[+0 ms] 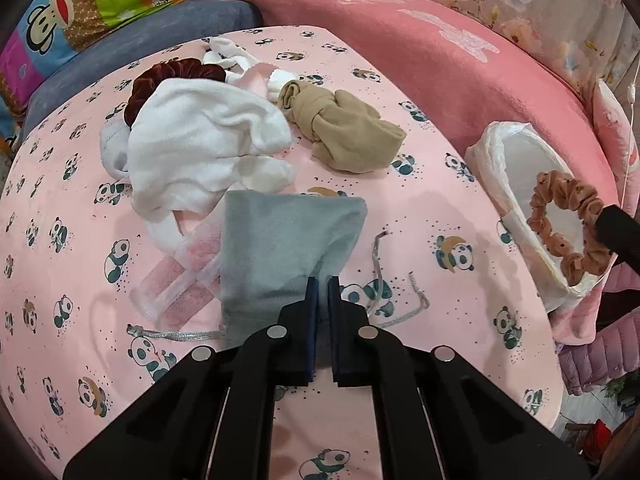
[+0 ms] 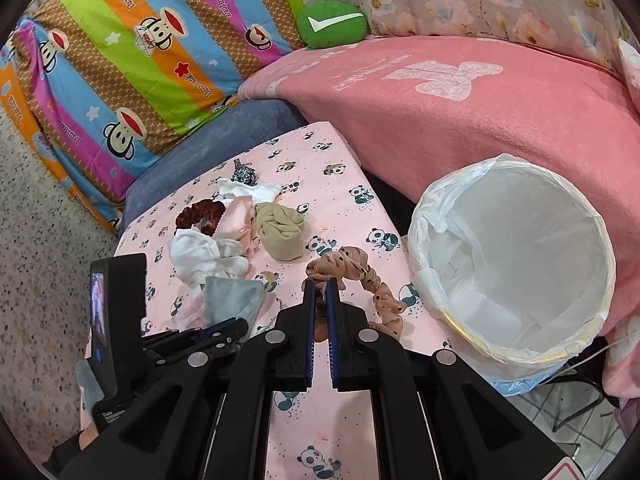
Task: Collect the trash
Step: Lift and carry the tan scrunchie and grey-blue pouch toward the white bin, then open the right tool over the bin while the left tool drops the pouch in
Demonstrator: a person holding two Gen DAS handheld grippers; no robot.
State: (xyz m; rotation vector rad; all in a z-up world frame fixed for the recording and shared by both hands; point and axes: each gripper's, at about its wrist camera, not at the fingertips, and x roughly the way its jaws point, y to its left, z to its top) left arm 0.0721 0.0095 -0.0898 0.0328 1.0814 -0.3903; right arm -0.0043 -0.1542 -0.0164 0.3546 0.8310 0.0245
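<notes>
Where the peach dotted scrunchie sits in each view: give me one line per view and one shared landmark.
Left wrist: peach dotted scrunchie at far right, in front of the bin's opening, gripped by the right gripper.
Right wrist: centre, clamped in the right gripper, trailing right toward the bin.
Shared landmark: white-lined bin.

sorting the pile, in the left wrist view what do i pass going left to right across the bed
dark red scrunchie → white cloth → tan stocking → lined bin → peach scrunchie
</notes>
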